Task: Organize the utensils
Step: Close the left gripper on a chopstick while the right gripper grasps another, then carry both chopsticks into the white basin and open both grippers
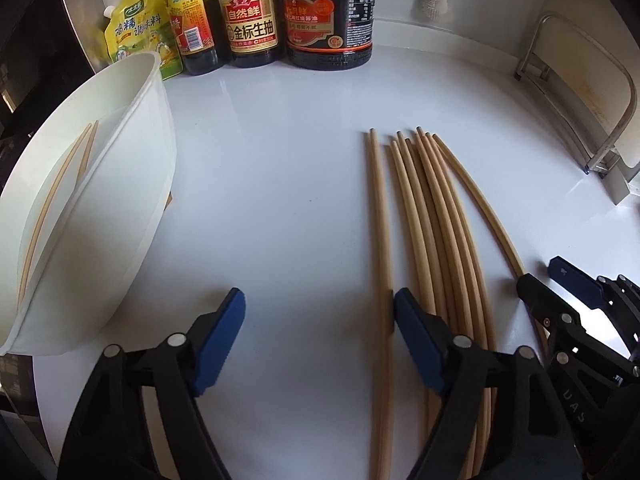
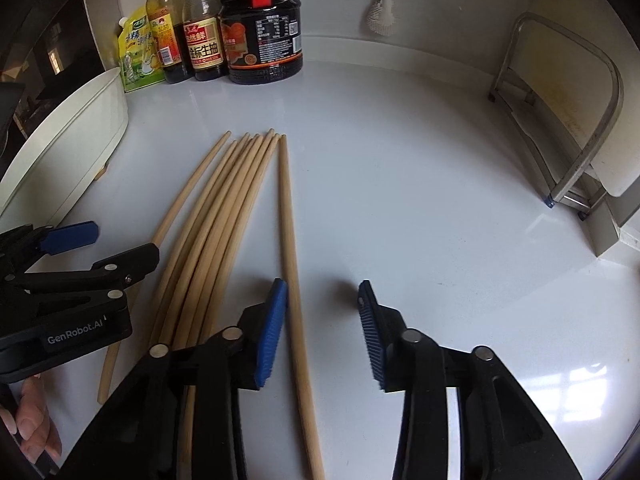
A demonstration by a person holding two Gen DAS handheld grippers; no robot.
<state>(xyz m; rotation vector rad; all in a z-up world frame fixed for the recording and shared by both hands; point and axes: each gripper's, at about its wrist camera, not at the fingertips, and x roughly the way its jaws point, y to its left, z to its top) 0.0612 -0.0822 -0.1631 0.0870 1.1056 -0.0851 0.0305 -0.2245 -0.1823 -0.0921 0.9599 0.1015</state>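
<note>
The white countertop [image 1: 288,152] ran back to a wall lined with dark sauce bottles [image 1: 328,20], a metal rack [image 2: 560,120] to the right and a white tub [image 1: 100,200] to the left holding two chopsticks whose lower ends were hidden by its wall. On the counter lay a bundle of pale wooden chopsticks [image 1: 432,216], long, round and bowed by the lens, their near ends covered by the grippers. The left gripper [image 1: 320,340] stood with jaws apart around the leftmost stick without clamping it, and the right gripper [image 2: 322,336] likewise stood parted around the rightmost stick.
</note>
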